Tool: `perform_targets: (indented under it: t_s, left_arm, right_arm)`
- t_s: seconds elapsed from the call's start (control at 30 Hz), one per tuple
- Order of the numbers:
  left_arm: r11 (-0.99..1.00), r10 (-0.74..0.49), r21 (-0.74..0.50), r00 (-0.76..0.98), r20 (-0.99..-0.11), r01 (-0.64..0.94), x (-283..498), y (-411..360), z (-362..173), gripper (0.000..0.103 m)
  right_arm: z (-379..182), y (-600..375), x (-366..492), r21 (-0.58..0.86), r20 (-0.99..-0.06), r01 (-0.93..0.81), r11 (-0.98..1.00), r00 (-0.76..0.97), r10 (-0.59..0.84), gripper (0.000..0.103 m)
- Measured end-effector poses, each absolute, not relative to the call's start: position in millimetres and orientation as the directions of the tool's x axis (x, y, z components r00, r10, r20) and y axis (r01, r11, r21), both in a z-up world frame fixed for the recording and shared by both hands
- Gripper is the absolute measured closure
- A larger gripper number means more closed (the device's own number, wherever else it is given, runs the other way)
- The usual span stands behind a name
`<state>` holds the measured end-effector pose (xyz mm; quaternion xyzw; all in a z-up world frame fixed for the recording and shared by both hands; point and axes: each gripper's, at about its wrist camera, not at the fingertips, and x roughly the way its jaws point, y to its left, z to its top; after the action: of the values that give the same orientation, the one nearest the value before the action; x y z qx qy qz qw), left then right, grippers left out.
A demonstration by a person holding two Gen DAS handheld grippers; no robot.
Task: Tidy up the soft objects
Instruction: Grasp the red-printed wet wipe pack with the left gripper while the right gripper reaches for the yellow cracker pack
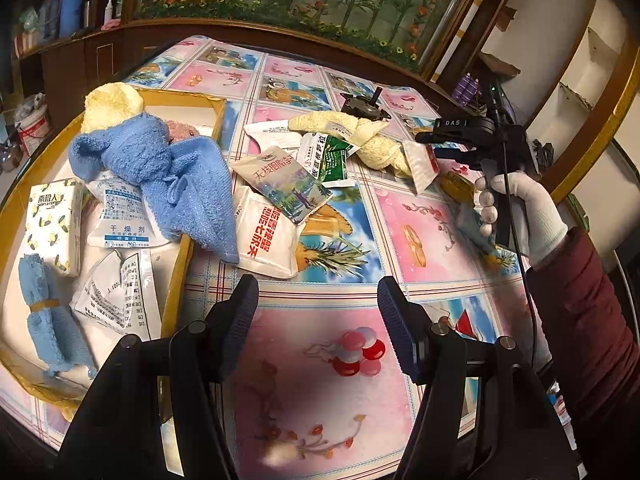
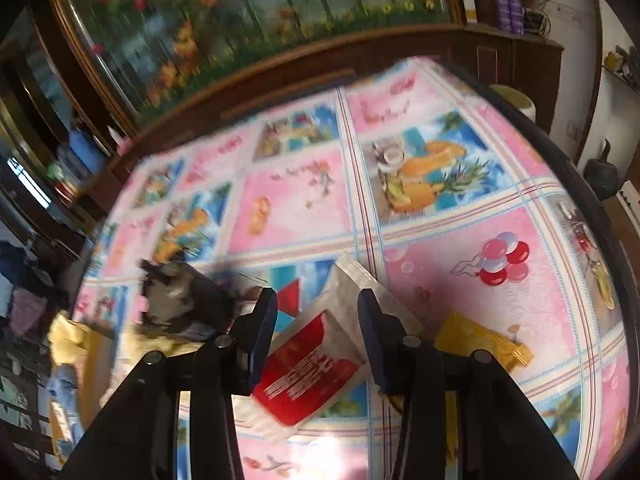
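Nearest the left wrist camera, the left gripper (image 1: 318, 320) hangs with its fingers spread wide and nothing between them, over a bare pink panel of the patterned tablecloth (image 1: 320, 380). Judging by that stance, it is waiting between picks rather than committed to one.

The soft things it serves sit up and to the left. A shallow yellow-rimmed box (image 1: 178, 276) already holds a rolled blue towel bound with a band (image 1: 48, 316), a tissue pack (image 1: 52, 224), two white desiccant sachets (image 1: 120, 216) and a pale yellow towel (image 1: 112, 106). A loose blue towel (image 1: 168, 176) is draped over the box's near rim, half in and half out, so it likely needs tucking. Loose packets (image 1: 280, 196) lie on the cloth just beside the rim, and a yellow towel (image 1: 360, 140) sprawls farther back, partly on a green packet (image 1: 330, 156).

The right gripper (image 2: 316, 332), held in a white-gloved hand (image 1: 520, 208), is likewise open; a red-and-white packet (image 2: 316, 372) lies on the cloth in line with the gap between its fingers, but neither finger is seen pressing it. A yellow packet (image 2: 480, 340) lies just to its right. That view is motion-blurred.

There is ample open cloth in front of the left gripper and across the far table. The crowding is along the box rim, where the draped towel and packets overlap.
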<state>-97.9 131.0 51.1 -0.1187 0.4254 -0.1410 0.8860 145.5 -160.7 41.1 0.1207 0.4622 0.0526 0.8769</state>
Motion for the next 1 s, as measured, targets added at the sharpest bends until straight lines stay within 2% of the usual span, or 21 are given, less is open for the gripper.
perform_targets:
  t_s: [0.27,0.47,0.6,0.73,0.93,1.0]
  left_arm:
    - [0.923,-0.374,-0.353,0.586,-0.719,0.155,-97.0,130.6,46.2,0.041]
    - [0.92,-0.384,-0.345,0.587,-0.713,0.183,-104.9,121.3,51.9,0.041]
    - [0.919,-0.39,-0.346,0.585,-0.711,0.192,-110.6,118.7,55.6,0.041]
    - [0.916,-0.396,-0.346,0.584,-0.708,0.202,-116.7,117.7,57.9,0.041]
    - [0.902,-0.43,-0.365,0.562,-0.706,0.232,-114.9,107.7,55.7,0.041]
    - [0.896,-0.445,-0.361,0.556,-0.702,0.261,-112.8,99.2,58.1,0.041]
  right_arm:
    - [32.3,-153.1,88.5,0.28,-0.824,-0.076,0.957,0.493,0.28,0.06]
    - [29.3,-128.6,32.2,0.415,-0.8,-0.172,0.893,0.397,0.449,0.06]
    - [40.8,-127.2,4.1,0.527,-0.731,-0.251,0.812,0.354,0.584,0.06]
    - [65.7,-169.3,-3.7,0.441,-0.708,-0.206,0.874,0.518,0.48,0.059]
    - [68.3,-235.8,-0.3,0.416,-0.703,-0.065,0.907,0.61,0.366,0.058]
    - [66.2,-249.9,3.3,0.407,-0.699,-0.036,0.913,0.631,0.336,0.053]
